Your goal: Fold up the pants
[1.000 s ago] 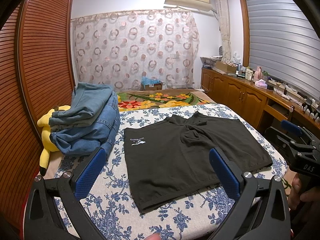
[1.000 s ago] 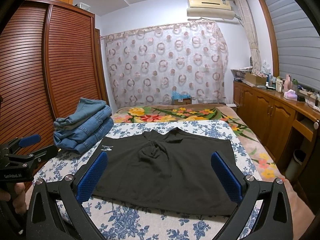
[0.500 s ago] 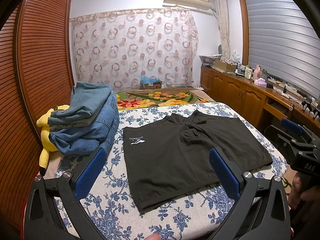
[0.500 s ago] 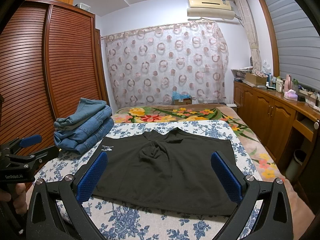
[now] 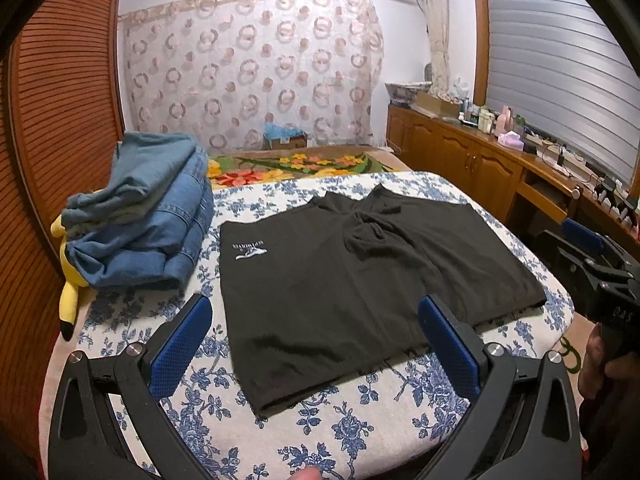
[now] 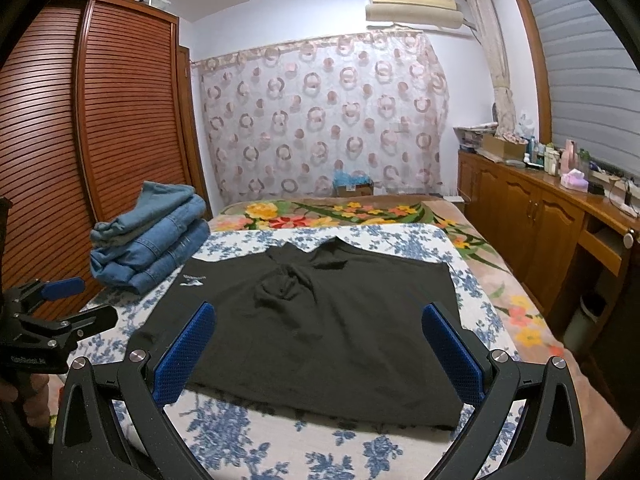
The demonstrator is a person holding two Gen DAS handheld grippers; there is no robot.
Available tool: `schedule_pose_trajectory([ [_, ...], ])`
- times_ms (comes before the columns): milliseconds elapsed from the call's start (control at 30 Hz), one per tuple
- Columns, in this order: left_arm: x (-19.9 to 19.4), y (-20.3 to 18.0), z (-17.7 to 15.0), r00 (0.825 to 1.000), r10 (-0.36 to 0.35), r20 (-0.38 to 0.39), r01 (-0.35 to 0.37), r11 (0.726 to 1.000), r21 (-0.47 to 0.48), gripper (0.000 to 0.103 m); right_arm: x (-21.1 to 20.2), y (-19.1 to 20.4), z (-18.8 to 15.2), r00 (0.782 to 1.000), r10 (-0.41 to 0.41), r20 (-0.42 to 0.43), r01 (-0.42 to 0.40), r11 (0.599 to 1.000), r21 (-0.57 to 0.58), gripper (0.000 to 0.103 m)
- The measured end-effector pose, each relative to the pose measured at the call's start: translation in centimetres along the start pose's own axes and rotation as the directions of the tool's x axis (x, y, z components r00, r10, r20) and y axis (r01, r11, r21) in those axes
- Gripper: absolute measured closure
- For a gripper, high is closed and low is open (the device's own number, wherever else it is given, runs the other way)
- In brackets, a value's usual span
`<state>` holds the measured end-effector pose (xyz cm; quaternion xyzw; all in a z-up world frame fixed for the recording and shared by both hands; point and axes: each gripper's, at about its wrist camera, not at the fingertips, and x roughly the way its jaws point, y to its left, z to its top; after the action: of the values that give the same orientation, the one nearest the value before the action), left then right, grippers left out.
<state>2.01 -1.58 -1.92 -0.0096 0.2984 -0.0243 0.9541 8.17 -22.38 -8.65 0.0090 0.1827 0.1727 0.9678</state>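
Note:
A pair of black shorts (image 5: 348, 280) (image 6: 320, 328) lies spread flat on the blue-flowered bed cover (image 5: 340, 440), with a small white logo near the left corner and a bunched crease at the crotch. My left gripper (image 5: 316, 336) hovers open above the near left edge of the shorts, nothing between its blue pads. My right gripper (image 6: 320, 340) hangs open over the near hem, also empty. Each gripper shows in the other's view: the right one (image 5: 588, 264) at the right edge, the left one (image 6: 52, 312) at the left edge, each held by a hand.
A stack of folded blue jeans (image 5: 140, 216) (image 6: 148, 240) sits at the bed's left, over a yellow plush toy (image 5: 70, 280). A flowered blanket (image 6: 340, 212) covers the far end. Wooden slatted wardrobe doors (image 6: 80, 140) stand left; a wooden cabinet (image 6: 540, 220) with clutter runs along the right.
Both grippers have drifted slightly closer to the shorts and tilted down a little. The shorts and jeans have not moved.

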Motion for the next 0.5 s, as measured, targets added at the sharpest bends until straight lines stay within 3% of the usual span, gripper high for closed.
schedule_pose_trajectory([
  [500,4.0,-0.3,-1.3,0.993,-0.015,-0.120,0.022,0.998,0.059,0.000,1.0,-1.2,0.4,0.997,-0.036,-0.061,0.035,0.999,-0.024,0.000],
])
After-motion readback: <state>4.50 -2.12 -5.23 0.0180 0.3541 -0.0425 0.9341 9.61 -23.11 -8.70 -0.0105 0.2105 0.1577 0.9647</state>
